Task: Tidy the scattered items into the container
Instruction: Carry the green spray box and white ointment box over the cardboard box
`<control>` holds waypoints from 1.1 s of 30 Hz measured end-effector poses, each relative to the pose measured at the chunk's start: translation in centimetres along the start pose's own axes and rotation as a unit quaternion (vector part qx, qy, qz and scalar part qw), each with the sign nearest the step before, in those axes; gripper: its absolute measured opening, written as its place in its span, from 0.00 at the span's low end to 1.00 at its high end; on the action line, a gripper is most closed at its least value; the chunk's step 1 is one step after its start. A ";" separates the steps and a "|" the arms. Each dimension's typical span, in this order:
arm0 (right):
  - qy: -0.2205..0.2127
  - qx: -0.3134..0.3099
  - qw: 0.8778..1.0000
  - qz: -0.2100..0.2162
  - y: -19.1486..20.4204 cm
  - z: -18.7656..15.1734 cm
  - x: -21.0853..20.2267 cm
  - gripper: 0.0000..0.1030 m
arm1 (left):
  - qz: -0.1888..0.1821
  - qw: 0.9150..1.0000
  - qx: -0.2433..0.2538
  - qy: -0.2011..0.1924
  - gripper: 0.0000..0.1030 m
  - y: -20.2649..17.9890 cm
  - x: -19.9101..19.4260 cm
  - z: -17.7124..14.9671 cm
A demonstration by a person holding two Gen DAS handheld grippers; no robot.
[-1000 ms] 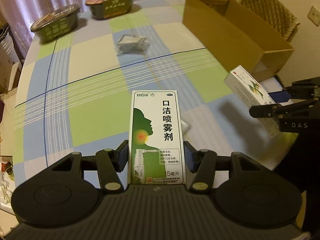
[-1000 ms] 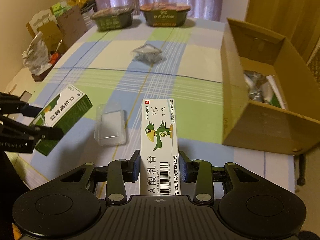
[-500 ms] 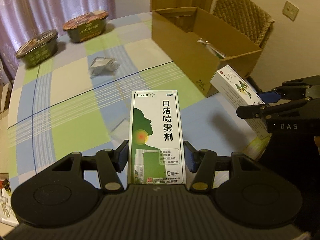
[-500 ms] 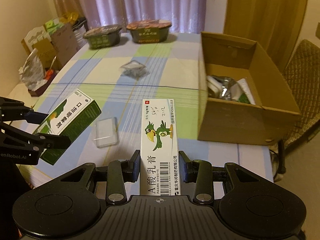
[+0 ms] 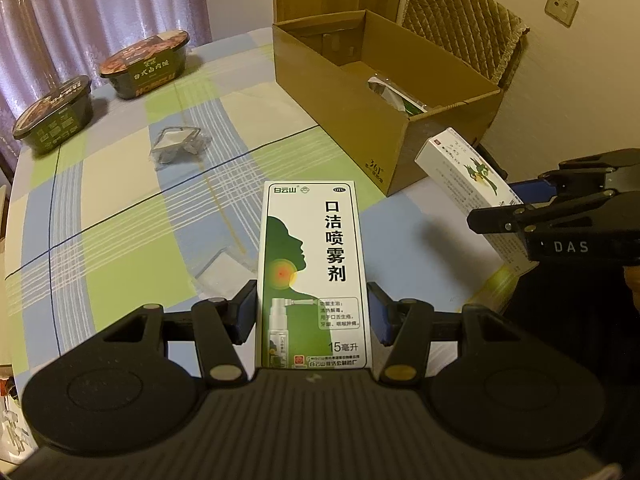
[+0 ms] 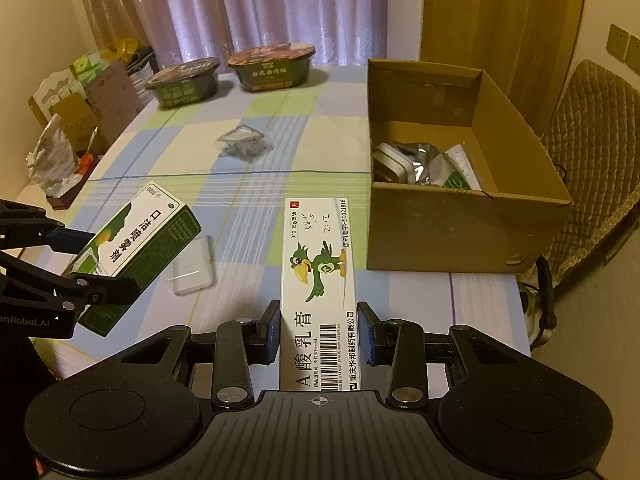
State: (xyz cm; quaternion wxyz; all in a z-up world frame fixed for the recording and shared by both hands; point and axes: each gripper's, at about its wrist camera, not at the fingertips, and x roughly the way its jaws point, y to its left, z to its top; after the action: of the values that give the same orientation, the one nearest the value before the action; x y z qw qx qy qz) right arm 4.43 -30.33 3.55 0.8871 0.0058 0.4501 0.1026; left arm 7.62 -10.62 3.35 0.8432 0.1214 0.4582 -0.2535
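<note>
You have a box in each hand, and both are up off the desk (image 6: 320,92). Your left gripper (image 5: 312,312) has its jaws closed tight on the sides of the green and white spray box (image 5: 312,264), which sticks straight out in front. Your right gripper (image 6: 318,332) has its jaws closed the same way on the long white box with the green bird (image 6: 320,280). Just past your hands, a small clear plastic tray (image 6: 192,268) lies flat on the checked cloth, so it looks like it needs picking up later. A bit farther out sits a crumpled clear packet (image 6: 244,142), well apart from the tray. The big cardboard box (image 6: 460,236) is on your right side of the desk, open at the top, with some shiny packs already lying in it. I think the job now is to carry both boxes over there. Lift high enough to clear the near wall of the cardboard box, and bring one hand in at a time so the grippers do not bump. Go down low inside before you let go, so nothing bounces out. Far away, by the curtain, two covered food bowls (image 6: 224,74) stand side by side.
</note>
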 end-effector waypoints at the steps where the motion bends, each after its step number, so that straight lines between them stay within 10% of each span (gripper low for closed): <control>1: 0.000 0.001 1.000 0.000 -0.1 0.0 0.0 0.40 | 0.000 1.000 0.000 0.001 0.49 0.0 0.0 0.0; 15: -0.017 0.014 1.000 -0.004 -1.5 1.1 -0.8 0.40 | -0.005 1.000 0.017 -0.006 0.49 -1.0 0.6 1.8; 33: -0.078 0.030 0.994 -0.064 -10.7 7.9 -1.9 0.40 | -0.056 0.994 0.071 -0.052 0.49 -7.0 5.5 13.6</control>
State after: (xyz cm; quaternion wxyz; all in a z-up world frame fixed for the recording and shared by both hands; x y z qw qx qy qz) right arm 11.59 -40.55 8.66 0.9236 0.0112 0.3818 0.0316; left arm 15.98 -24.22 6.46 0.8396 0.1419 0.4003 -0.3387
